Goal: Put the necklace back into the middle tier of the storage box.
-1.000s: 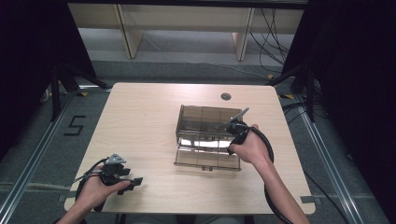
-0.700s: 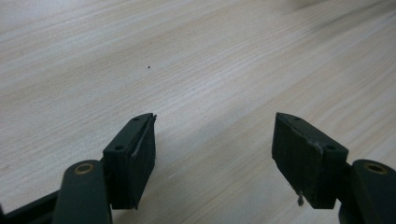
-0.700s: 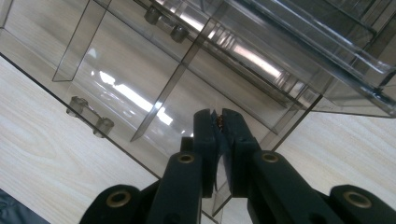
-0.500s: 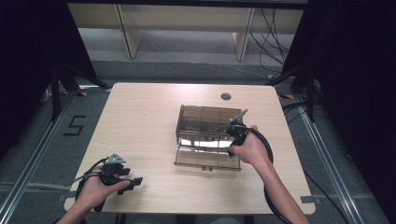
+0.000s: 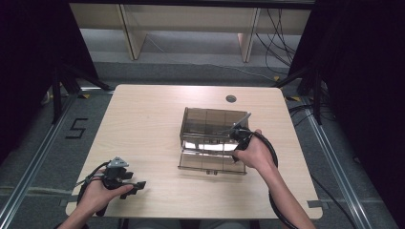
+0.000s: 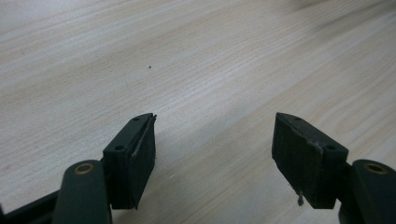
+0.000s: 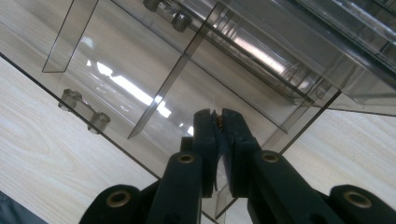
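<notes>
Nothing has moved: right hand-held gripper [image 7: 218, 122] stays clamped on organizer's wall [image 7: 261, 149].

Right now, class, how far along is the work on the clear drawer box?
Done: the lower drawer is pulled out toward the person from the smoky clear box. In hand: the right gripper is shut on a thin wall of that drawer. Left: whatever follows with the drawer; the left gripper is open over bare table, holding nothing.
</notes>
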A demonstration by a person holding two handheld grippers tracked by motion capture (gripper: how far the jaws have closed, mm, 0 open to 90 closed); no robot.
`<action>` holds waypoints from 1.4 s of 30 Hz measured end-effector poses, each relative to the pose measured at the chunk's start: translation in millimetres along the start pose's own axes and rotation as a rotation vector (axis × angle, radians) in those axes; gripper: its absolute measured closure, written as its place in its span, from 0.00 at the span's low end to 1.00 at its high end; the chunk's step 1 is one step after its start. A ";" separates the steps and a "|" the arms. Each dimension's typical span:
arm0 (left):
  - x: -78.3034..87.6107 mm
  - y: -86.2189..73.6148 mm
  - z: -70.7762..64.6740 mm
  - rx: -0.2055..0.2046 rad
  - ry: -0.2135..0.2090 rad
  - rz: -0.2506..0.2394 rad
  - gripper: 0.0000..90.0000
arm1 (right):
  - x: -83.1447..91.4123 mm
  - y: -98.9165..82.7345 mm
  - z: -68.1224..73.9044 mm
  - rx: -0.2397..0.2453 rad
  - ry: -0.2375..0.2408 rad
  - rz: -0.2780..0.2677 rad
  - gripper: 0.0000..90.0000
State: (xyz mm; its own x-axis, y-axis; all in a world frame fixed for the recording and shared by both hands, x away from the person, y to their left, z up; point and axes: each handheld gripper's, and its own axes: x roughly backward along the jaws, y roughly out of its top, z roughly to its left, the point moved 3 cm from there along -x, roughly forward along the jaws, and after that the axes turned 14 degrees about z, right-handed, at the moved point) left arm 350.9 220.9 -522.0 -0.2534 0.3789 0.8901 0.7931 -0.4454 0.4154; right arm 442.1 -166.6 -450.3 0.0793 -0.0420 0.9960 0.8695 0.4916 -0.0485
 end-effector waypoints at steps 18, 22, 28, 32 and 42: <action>0.1 0.3 -0.7 0.005 0.002 -0.002 0.33 | -4.6 1.3 0.9 0.017 0.003 0.021 0.92; -0.1 0.1 -1.1 0.006 0.001 -0.004 0.33 | -4.4 0.8 0.4 0.025 0.007 0.028 0.90; 0.0 -0.1 -0.9 0.007 0.003 -0.003 0.33 | -0.1 -1.0 0.8 0.027 -0.004 0.022 0.86; 0.1 -0.3 -1.6 0.010 0.003 -0.006 0.33 | 1.1 -3.2 0.1 0.031 -0.008 0.017 0.82; 0.0 -0.1 -1.5 0.008 -0.008 -0.009 0.33 | 6.7 -13.3 -1.6 0.024 -0.002 0.023 0.75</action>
State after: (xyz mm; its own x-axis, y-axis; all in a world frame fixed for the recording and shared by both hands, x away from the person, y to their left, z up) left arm 350.0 219.8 -521.7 -0.2562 0.3892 0.8848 0.7951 -0.4357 0.4219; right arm 431.9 -174.8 -443.1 0.0977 -0.0285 0.9948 0.8557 0.5127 -0.0694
